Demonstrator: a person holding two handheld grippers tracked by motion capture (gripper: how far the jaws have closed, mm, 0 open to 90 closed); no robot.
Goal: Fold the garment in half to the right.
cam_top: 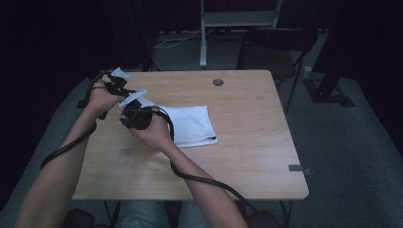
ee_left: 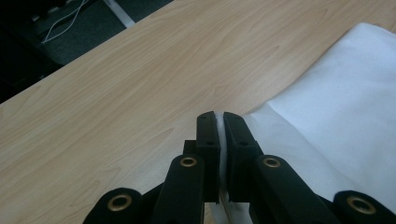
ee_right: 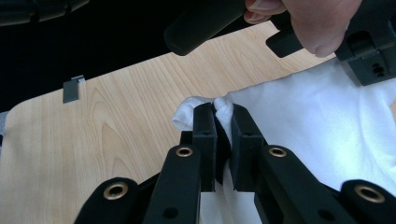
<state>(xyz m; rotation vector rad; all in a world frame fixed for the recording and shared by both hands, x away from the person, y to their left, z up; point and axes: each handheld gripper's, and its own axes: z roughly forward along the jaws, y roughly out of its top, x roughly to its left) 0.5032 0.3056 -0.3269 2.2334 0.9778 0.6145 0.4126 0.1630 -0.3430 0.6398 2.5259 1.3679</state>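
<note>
Fingers of both grippers pinch plain white cloth (cam_top: 190, 124), no writing legible

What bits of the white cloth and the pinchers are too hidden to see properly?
- High view: the white cloth's near-left corner, and where the jaws grip it, is covered by the right gripper and hand.
- Left gripper view: the cloth runs off the right edge.
- Right gripper view: the left gripper is cut off by the top-right corner and partly covered by the hand holding it.
</note>
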